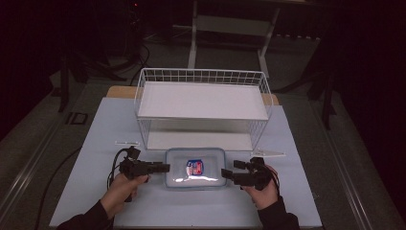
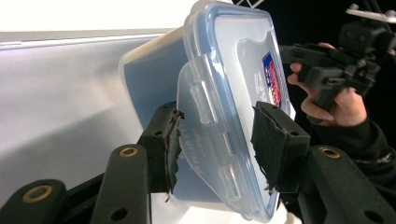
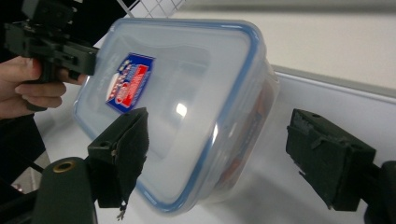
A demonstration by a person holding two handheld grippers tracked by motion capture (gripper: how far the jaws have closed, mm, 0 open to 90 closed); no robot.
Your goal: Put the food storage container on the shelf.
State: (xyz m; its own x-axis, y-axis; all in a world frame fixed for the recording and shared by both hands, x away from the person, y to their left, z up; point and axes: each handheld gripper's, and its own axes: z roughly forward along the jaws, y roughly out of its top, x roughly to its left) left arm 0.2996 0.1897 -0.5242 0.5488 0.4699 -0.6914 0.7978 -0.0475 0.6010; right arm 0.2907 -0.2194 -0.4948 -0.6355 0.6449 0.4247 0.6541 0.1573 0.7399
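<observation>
Left tongs, jaws narrow, straddle the side latch flap of the clear plastic container without clearly pinching it; right tongs, jaws wide apart, bracket the container's opposite end, 1 jaw over its blue-rimmed lid. The container, bearing a red-and-blue label, rests on the white tabletop between the 2 hands, just before the 2-tier wire rack.

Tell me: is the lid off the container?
No, in the right gripper view the blue-rimmed lid sits on top of the container.
</observation>
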